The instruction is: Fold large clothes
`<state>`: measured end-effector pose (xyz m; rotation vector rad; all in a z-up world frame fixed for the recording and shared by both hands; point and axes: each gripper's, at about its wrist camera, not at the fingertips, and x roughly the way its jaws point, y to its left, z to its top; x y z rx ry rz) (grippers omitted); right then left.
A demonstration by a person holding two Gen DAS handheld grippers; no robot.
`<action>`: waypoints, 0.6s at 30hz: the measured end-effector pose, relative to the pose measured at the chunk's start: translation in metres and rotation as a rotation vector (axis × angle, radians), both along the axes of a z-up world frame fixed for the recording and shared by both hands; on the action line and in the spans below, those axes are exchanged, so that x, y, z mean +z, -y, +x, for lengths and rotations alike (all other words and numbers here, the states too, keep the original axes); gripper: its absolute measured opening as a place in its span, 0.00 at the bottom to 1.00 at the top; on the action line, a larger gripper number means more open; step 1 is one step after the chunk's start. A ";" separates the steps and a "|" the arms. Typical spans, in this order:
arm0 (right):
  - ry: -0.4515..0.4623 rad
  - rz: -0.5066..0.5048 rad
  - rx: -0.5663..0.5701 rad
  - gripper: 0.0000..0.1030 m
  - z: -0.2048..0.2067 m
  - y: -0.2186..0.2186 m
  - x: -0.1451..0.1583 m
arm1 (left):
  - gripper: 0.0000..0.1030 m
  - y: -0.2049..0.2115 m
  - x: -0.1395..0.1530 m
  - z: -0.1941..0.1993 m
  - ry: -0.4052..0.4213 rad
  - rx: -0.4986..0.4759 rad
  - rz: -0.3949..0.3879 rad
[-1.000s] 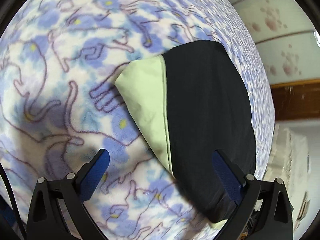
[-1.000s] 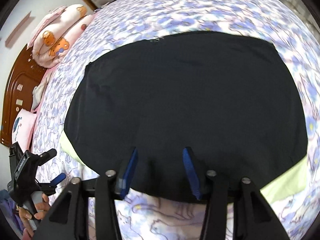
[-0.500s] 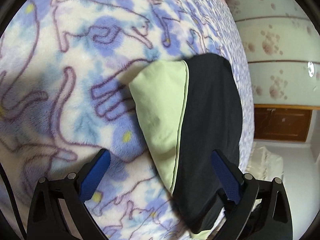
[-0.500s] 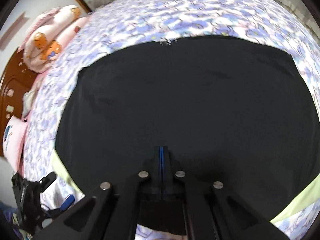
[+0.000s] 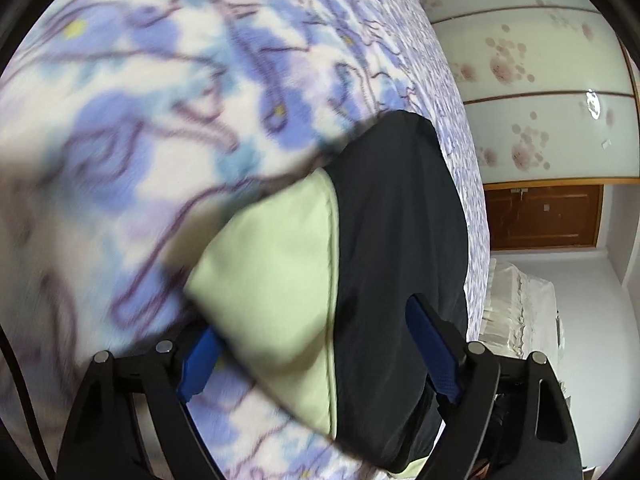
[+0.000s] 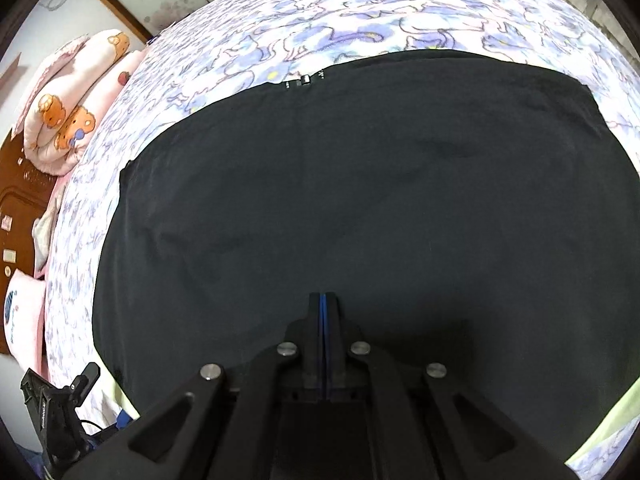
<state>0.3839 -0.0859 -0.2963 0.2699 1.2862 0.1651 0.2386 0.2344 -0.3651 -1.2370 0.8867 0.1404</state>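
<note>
Since a second ago the left gripper point(image 5: 316, 354) has come down onto the near corner of the black garment point(image 6: 360, 208). That corner, with its pale green lining point(image 5: 276, 280), then lay ahead of the fingers; it now lies between them. The jaws are closing. The left pad point(image 5: 198, 364) is tucked under the green edge and the right pad point(image 5: 434, 354) rests on the black cloth, though no firm pinch can be confirmed.

The right gripper point(image 6: 323, 340) stood part open over the garment's near hem a second ago. Its two pads are now pressed flat together with only a thin blue line between them. The tips sit at the hem, but whether any fabric is caught there cannot be told.

The garment lies spread flat on the bed, on a blanket point(image 6: 380, 12) printed with blue flowers and cat outlines, in the same place as before.

Count:
- one garment
- two grippers
- one blanket
- one rolled pink quilt point(image 6: 68, 108) with a bear print at the head of the bed
- one white pillow point(image 6: 22, 316) beside the wooden headboard point(image 6: 16, 204)
</note>
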 end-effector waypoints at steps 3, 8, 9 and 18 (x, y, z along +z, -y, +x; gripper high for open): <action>0.000 -0.007 -0.001 0.00 0.003 -0.001 -0.001 | 0.82 -0.005 -0.001 0.008 -0.005 -0.023 0.022; -0.021 -0.019 -0.007 0.00 0.006 -0.003 -0.006 | 0.82 -0.005 -0.007 0.018 -0.014 -0.032 0.032; -0.026 -0.018 -0.013 0.00 0.006 -0.003 -0.007 | 0.82 -0.005 -0.007 0.019 -0.016 -0.031 0.033; -0.069 -0.104 0.019 0.00 0.014 -0.022 -0.016 | 0.36 -0.013 -0.012 0.009 -0.038 0.036 -0.027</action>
